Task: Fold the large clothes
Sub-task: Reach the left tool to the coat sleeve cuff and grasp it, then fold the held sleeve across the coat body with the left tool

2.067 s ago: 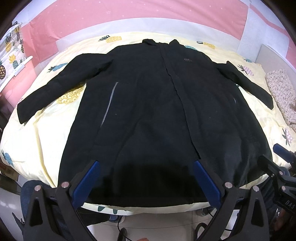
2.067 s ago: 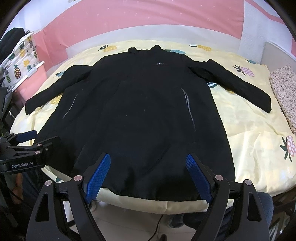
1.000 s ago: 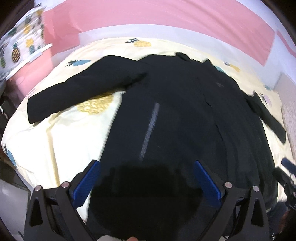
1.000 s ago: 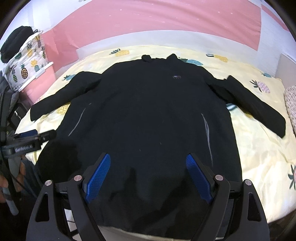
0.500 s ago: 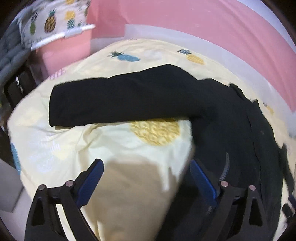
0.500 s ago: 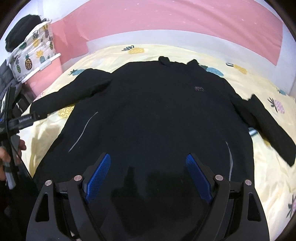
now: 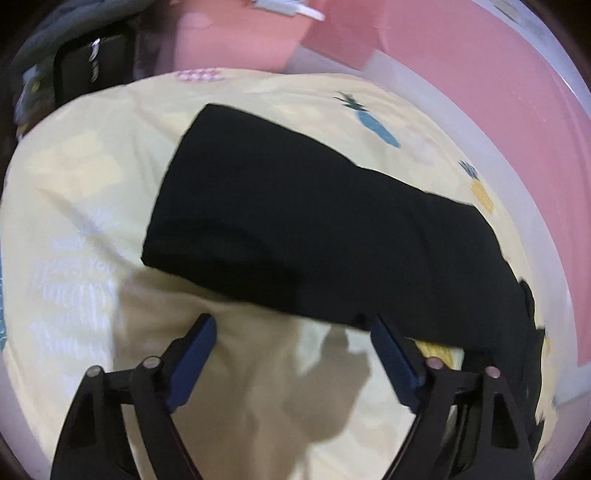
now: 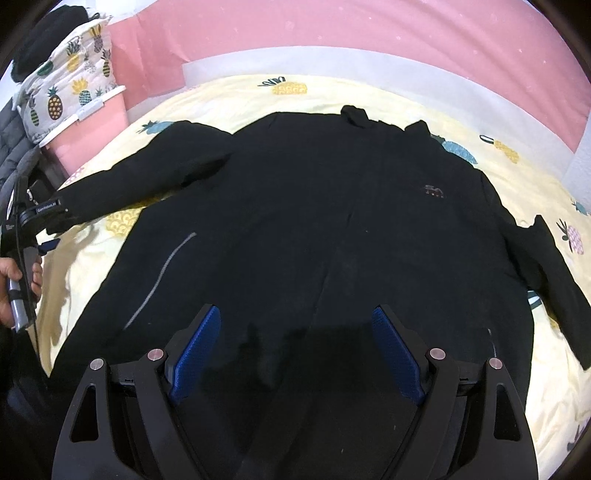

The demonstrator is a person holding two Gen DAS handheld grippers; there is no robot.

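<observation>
A large black coat (image 8: pixel 314 229) lies flat, front up, on a yellow pineapple-print bed sheet (image 8: pixel 229 92), both sleeves spread out. Its left sleeve (image 7: pixel 295 221) fills the left wrist view, cuff end toward the left. My left gripper (image 7: pixel 293 332) is open and empty, just below the sleeve's near edge; it also shows at the left edge of the right wrist view (image 8: pixel 48 236), by the cuff. My right gripper (image 8: pixel 293 325) is open and empty above the coat's lower body. The right sleeve (image 8: pixel 554 273) reaches to the right.
A pink wall (image 8: pixel 332 33) with a grey band runs behind the bed. A pink box with a pineapple-print bundle (image 8: pixel 70 92) stands at the left, dark bags (image 7: pixel 92 70) beside it. The sheet's left edge (image 7: pixel 22 258) drops off near the cuff.
My left gripper has swung left from the coat's hem to the left sleeve and come close to it. My right gripper has moved forward over the coat's body. Both stay open.
</observation>
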